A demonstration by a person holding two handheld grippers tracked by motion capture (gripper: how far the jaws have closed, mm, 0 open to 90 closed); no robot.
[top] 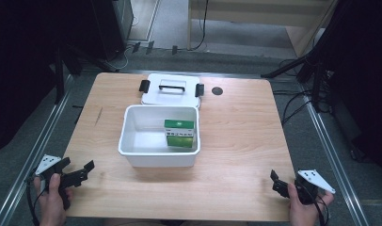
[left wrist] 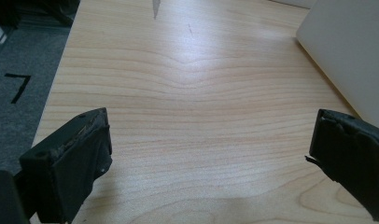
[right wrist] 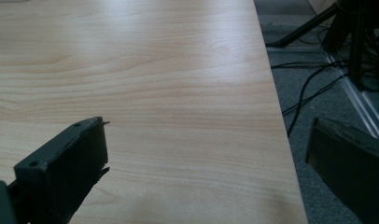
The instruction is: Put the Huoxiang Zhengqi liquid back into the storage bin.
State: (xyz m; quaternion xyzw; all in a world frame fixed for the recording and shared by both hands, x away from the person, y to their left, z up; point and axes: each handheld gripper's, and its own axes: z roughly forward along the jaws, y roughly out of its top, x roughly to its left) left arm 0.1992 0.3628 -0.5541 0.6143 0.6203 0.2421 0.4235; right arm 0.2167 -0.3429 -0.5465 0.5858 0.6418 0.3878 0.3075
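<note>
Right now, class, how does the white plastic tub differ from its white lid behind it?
The white plastic tub stands open and deep, holding green boxes; the white lid lies flat. The lid bears a black handle and black side clips; the tub has none. Both are white with rounded corners.

We see bare table (top: 236, 188) along the near edge and both side edges. The white bin (top: 158, 157) blocks the middle, its lid (top: 170, 87) behind it toward the far edge.
</note>
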